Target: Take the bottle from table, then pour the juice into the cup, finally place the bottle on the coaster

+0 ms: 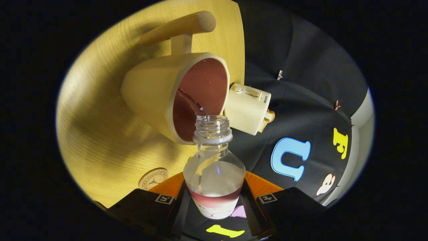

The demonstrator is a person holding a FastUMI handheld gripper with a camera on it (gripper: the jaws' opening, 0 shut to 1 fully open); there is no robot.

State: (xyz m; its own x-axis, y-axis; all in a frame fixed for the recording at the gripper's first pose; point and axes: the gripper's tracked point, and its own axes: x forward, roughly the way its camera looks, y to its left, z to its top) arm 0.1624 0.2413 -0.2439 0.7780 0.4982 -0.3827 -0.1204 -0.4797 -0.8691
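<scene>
Warm light on pale wood table (100,134); black cloth wall (301,83) behind

clear bottle (214,167), pink-banded label; cream cup (157,90), reddish-brown juice (204,87); pale wood-grain table (100,134); cream toaster (247,108).

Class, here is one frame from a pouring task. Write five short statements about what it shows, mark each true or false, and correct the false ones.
1. The gripper is shut on the bottle. True.
2. The bottle's cap is on. False: its mouth is open.
3. Liquid streams from the bottle into the cup. True.
4. The cup has a metal handle. False: the handle looks wooden.
5. The bottle stands on the coaster. False: it is held tilted over the cup; the coaster lies bare on the table.
</scene>
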